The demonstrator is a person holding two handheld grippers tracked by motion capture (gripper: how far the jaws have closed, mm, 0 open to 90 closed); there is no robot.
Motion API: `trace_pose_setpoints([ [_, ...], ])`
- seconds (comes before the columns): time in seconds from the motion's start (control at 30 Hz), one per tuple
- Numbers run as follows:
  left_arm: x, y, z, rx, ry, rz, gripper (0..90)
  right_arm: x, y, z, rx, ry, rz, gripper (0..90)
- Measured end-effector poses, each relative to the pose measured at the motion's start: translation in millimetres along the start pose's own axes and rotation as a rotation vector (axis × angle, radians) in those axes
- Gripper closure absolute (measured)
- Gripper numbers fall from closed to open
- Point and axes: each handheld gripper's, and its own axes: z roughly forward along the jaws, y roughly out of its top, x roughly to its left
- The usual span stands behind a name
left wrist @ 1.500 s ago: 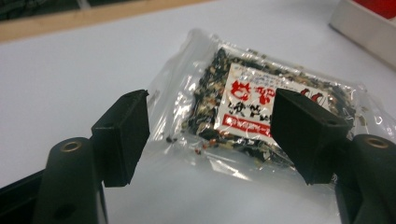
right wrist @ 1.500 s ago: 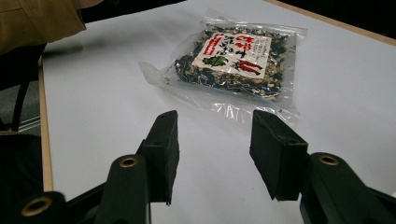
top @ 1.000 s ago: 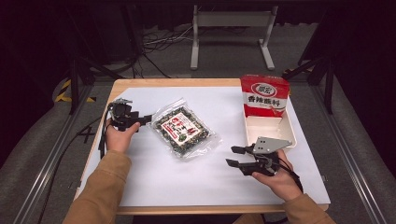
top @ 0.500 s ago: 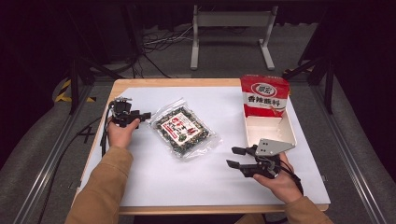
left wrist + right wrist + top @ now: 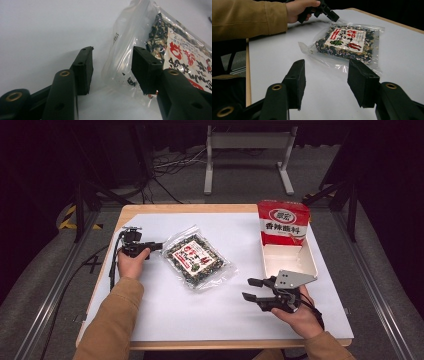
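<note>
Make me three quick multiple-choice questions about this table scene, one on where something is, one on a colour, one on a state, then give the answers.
1. Where does the red pouch stand?
A. in the white tray
B. on the clear bag
C. off the table

2. What colour is the sheet covering the table?
A. green
B. white
C. black

3. How is the left gripper?
A. clamped on the red pouch
B. fingers apart around the clear bag's edge
C. lying unheld

Answers: A, it stands at the tray's far end; B, the sheet shows white; B, there are gaps beside the plastic.
</note>
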Motion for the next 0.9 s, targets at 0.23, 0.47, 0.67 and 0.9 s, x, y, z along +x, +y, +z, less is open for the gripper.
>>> trace_pose_setpoints([
  [0.23,1.5,-0.5,0.1,0.008,-0.016,-0.014,62.3,0.1,0.2,-0.7,-0.005,0.0,0.003,47.7],
  [0.47,-1.7,-0.4,-0.6,0.007,0.015,0.009,76.2,0.0,0.1,-0.5,-0.007,0.005,0.006,47.0],
  [0.67,-2.9,0.1,-2.8,-0.011,0.026,0.015,89.7,-1.1,0.0,-1.0,-0.008,0.004,0.009,46.7],
  [0.9,-7.6,0.9,-6.3,-0.021,0.043,0.051,90.0,-2.6,-0.6,-1.4,-0.009,0.002,0.013,46.5],
])
